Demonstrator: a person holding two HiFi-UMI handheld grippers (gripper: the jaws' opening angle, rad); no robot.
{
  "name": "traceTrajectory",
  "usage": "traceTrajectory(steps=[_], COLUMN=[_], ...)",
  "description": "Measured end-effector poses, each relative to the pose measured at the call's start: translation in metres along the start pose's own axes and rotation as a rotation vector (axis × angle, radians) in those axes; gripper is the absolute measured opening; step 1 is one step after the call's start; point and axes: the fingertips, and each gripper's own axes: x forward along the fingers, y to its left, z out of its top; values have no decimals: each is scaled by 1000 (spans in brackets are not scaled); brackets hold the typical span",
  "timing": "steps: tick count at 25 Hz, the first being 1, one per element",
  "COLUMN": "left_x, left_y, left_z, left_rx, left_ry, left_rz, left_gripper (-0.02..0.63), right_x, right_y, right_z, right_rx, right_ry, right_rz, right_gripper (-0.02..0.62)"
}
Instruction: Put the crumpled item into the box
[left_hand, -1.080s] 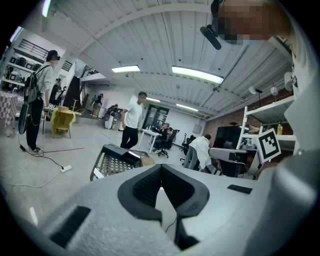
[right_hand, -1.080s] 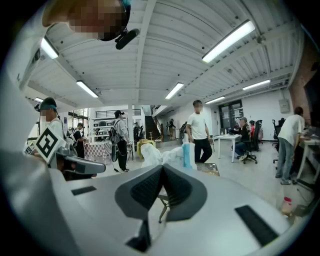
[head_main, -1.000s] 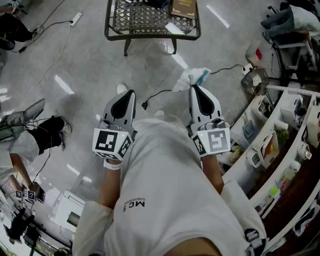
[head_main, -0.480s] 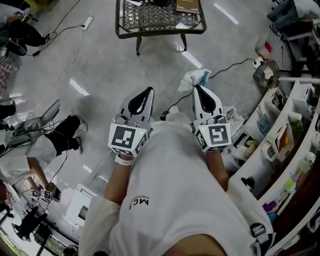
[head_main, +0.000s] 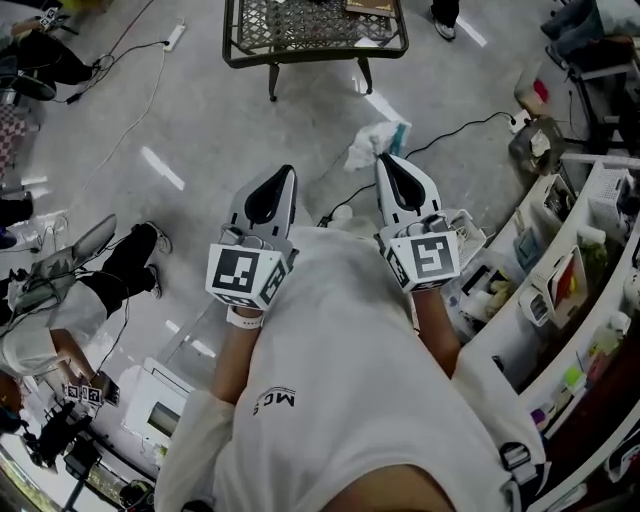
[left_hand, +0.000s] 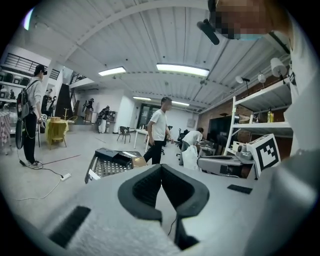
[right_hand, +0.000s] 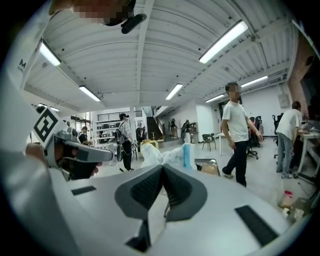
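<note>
At the far left of the head view a person (head_main: 55, 300) is sitting low on the grey floor (head_main: 200, 120), and a white power strip (head_main: 176, 36) is lying near the top edge with its cord trailing away. Toward the middle, the left gripper (head_main: 280, 175) is pointing forward over the floor, held out in front of the wearer's white shirt (head_main: 340, 380). In the left gripper view this left gripper (left_hand: 161, 169) is pressing its dark pads together at the tips, with nothing caught between them. Ahead of it a mesh-topped table (head_main: 310, 55) is standing on dark legs, and in that same view the mesh-topped table (left_hand: 102, 167) is showing with a standing person (left_hand: 159, 130) walking behind it. Further right, the right gripper (head_main: 384, 160) is pinching the crumpled item (head_main: 368, 146), a white wad with a teal patch, which is sticking out past the tips above the floor, well apart from the table. In the right gripper view the right gripper (right_hand: 163, 169) is squeezing closed on the crumpled item (right_hand: 160, 154), which is bulging up beyond the pads. A black cable (head_main: 460, 128) is running across the floor just right of it, and cluttered shelves (head_main: 560, 270) are lining the right edge.
</note>
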Motion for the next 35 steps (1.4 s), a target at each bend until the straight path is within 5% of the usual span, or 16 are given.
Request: traceTrajectory(steps=[9,27,35], left_x=[66,292,321], left_y=[44,262,285], left_z=[11,136,161], left_rx=[-41,-59,-24], left_ry=[11,40,30], left_rz=[-35,-231,-260], left_gripper=[25,25,25], right_x=[68,350,394], right_y=[-34,-128,-137], right_z=[6,90,107], right_rx=[33,47,67], right_ry=[33,98,65], right_rz=[-17,-169,-174], right_gripper=[18,18,18])
